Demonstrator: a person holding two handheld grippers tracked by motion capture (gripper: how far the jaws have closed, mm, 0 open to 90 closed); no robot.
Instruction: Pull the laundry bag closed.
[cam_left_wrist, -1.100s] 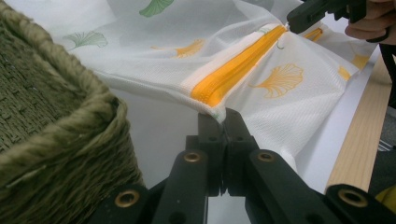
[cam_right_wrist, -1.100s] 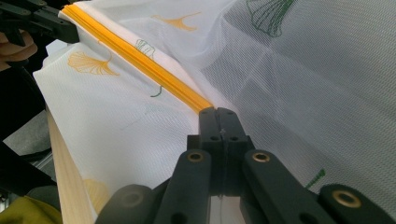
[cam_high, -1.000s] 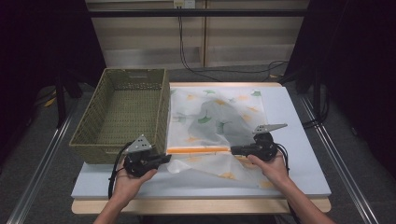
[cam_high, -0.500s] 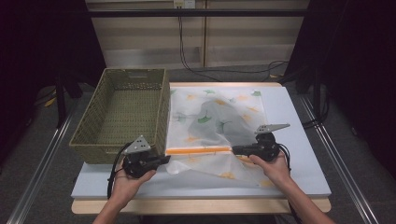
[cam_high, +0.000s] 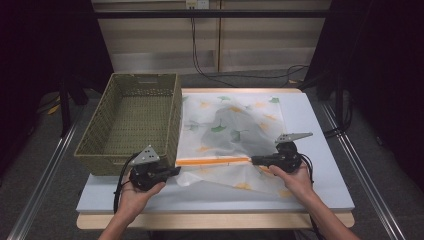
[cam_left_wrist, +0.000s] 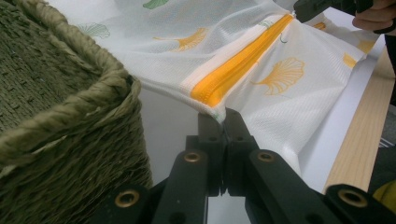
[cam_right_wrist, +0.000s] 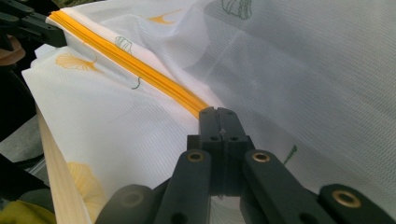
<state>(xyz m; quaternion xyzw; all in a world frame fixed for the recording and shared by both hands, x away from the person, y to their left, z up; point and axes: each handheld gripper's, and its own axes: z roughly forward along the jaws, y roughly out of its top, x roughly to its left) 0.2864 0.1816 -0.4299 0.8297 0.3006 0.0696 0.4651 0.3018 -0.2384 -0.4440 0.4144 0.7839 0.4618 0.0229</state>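
White mesh printed with ginkgo leaves makes up the laundry bag (cam_high: 235, 130), which lies flat on the desk (cam_high: 320, 150) just right of the wicker basket (cam_high: 135, 120), its orange zipper (cam_high: 212, 161) running across the near part of the bag from one gripper to the other. Nothing has shifted over the last second: both hands sit where they were, and the zipper line looks as straight and taut as before, so this reads as a steady hold and not yet a pull or a lift. The left gripper (cam_left_wrist: 219, 116) has its fingers (cam_left_wrist: 209, 126) pressed fully together on the left end of the zipper, pinching the fabric at the corner; the right gripper (cam_right_wrist: 218, 112) is likewise clamped tight on the zipper's right end. That suggests the bag is secured at both ends and ready either to be raised or to have its mouth worked, though which cannot be told from here. A darker shape shows through the mesh in the middle of the bag, probably something inside. The basket's woven wall stands close beside the left gripper and would be the first thing struck if that hand swings leftward. A loose flap of bag lies toward the desk's wooden front edge (cam_left_wrist: 359, 140), and cables (cam_high: 200, 45) hang against the back wall, well apart from the work.
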